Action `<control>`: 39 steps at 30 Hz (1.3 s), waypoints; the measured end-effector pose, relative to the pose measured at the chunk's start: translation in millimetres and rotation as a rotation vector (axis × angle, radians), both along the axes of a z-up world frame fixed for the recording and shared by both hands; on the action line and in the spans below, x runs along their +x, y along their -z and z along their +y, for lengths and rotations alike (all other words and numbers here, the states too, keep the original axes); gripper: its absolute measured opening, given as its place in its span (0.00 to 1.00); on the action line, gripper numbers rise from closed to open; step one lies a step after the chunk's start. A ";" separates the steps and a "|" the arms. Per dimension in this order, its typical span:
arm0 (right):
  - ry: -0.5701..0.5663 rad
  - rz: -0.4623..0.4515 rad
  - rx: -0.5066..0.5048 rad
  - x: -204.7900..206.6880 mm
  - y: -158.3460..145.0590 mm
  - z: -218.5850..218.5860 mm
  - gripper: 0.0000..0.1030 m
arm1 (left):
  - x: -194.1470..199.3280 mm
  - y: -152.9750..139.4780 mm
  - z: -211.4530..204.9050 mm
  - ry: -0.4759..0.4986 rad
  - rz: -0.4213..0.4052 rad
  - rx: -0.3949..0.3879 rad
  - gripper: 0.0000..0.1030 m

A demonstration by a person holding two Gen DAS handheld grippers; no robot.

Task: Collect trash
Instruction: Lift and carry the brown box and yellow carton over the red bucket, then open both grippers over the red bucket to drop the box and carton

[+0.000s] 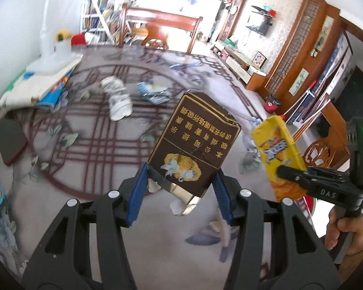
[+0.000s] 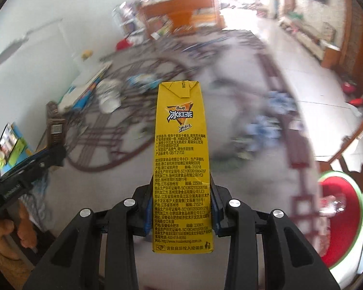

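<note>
A dark brown cigarette pack (image 1: 193,140) with gold cranes stands upright in my left gripper (image 1: 181,171), whose blue pads press on its lower sides. My right gripper (image 2: 181,188) is shut on a tall yellow iced-tea carton (image 2: 181,149). From the left wrist view, that carton (image 1: 276,145) and the right gripper (image 1: 300,172) sit just right of the pack, both lifted off the floor. On the carpet beyond lie a crushed white paper cup (image 1: 117,99) and a crumpled blue-and-white wrapper (image 1: 155,91). In the right wrist view both are blurred.
A patterned carpet (image 1: 84,149) covers the floor. Folded mats and books (image 1: 36,84) lie at the left, with a dark pad (image 1: 11,140) nearby. A wooden bench (image 1: 162,29) stands at the back and cabinets (image 1: 302,72) at the right. A red round bin (image 2: 338,217) is low right. A hand (image 1: 343,229) grips the right handle.
</note>
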State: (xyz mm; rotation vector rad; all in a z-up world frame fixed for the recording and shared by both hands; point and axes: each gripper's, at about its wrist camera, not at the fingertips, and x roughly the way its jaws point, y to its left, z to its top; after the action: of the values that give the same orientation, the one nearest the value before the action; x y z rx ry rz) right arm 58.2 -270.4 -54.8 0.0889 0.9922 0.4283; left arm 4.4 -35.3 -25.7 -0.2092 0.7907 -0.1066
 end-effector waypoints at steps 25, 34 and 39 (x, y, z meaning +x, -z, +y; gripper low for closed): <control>0.741 -0.007 0.094 -46.1 15.3 -252.8 0.33 | 45.6 28.5 -297.0 0.511 0.185 -0.148 0.48; 0.903 -0.048 0.092 -56.5 8.7 -275.9 0.66 | 56.3 43.5 -300.1 0.510 0.228 -0.132 0.78; 0.795 -0.035 0.121 -43.5 8.4 -254.3 0.71 | 81.8 35.5 -194.6 0.254 0.152 -0.110 0.81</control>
State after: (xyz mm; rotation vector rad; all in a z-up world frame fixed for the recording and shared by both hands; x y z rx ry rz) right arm 14.7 -524.7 -63.2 0.5609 0.8179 -0.2411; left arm 86.1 -229.9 -61.1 -0.2217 0.9623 -0.3783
